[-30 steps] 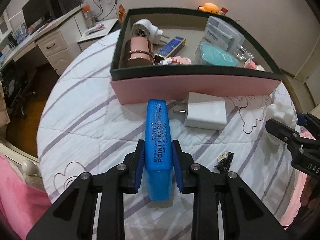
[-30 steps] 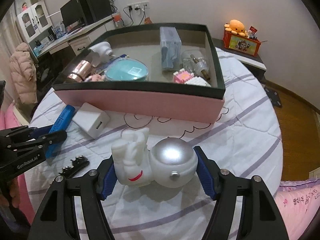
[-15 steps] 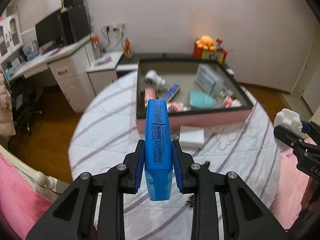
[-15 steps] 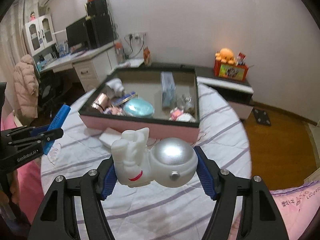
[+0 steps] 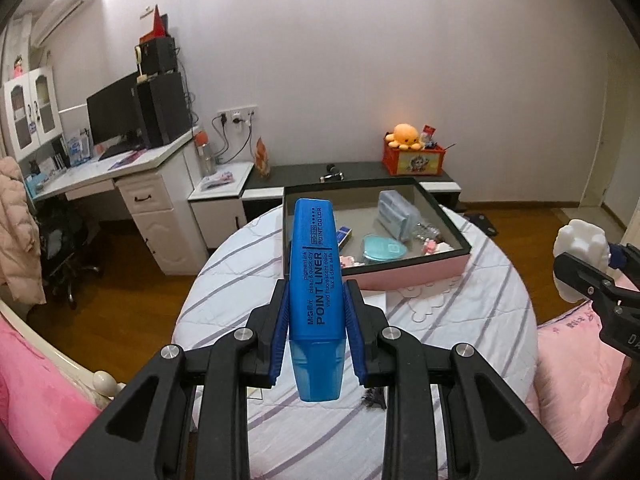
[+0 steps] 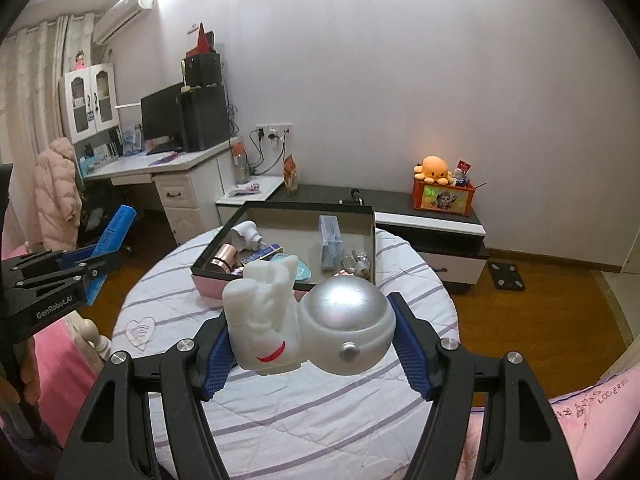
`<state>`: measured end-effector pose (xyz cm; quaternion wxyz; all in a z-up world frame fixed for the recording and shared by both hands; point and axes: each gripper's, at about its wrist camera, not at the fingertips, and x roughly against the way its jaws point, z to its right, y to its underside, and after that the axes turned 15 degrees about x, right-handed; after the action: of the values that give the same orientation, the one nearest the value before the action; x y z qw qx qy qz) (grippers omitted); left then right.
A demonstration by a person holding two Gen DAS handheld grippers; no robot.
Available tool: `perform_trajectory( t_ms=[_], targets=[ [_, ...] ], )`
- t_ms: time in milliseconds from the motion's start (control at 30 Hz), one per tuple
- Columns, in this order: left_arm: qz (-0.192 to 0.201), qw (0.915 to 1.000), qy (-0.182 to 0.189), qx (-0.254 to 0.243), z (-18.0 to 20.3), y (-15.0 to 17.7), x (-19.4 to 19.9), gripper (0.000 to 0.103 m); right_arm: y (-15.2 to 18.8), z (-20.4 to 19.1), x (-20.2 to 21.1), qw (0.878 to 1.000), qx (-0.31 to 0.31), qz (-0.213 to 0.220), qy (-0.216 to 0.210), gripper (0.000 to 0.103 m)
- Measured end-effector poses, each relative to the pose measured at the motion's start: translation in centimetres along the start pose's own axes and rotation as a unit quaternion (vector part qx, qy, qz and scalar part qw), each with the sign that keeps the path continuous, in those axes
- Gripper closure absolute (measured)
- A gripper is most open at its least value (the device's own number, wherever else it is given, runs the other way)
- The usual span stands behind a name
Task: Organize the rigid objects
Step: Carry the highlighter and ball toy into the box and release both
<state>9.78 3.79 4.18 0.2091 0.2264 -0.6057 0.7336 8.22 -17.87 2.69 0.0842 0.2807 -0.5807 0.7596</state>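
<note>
Highlighter first: I see the blue marker pinched between the pads of my left gripper, its jaws drawn nearly together on the barrel, the translucent cap end toward the camera and the printed body pointing out over the round table. It hangs in the air above the striped cloth, not touching anything but the pads. In the right wrist view the same marker sticks up and away from the left gripper at the left edge of the picture.

My right gripper stands about half spread, and both blue pads press on the white astronaut figure, one on its body, the other on the silver dome of its helmet. The figure lies sideways between them, lifted clear of the table.

Beyond both grippers sits the pink box with its dark inner rim, resting on the far part of the table. Inside it I make out a round teal case, a clear plastic case, a copper-coloured cylinder and a white plug adapter.
</note>
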Motion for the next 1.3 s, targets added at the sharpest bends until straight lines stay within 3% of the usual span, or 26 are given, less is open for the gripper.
perform_trajectory(
  t_ms=[700, 967, 1300],
  targets=[
    [0.003, 1.0000, 0.002, -0.005, 0.9, 0.4, 0.8, 0.076, 0.5, -0.1, 1.4, 1.000, -0.002, 0.012, 0.006, 0.033],
    [-0.003, 1.0000, 0.000, 0.001, 0.5, -0.6, -1.3, 0.076, 0.3, 0.2, 0.3, 1.000, 0.000, 0.006, 0.003, 0.033],
    [-0.025, 0.9997, 0.001, -0.005, 0.7, -3.5, -7.2, 0.076, -1.6, 1.5, -5.3, 1.000, 0.003, -0.019, -0.006, 0.033]
  ],
)
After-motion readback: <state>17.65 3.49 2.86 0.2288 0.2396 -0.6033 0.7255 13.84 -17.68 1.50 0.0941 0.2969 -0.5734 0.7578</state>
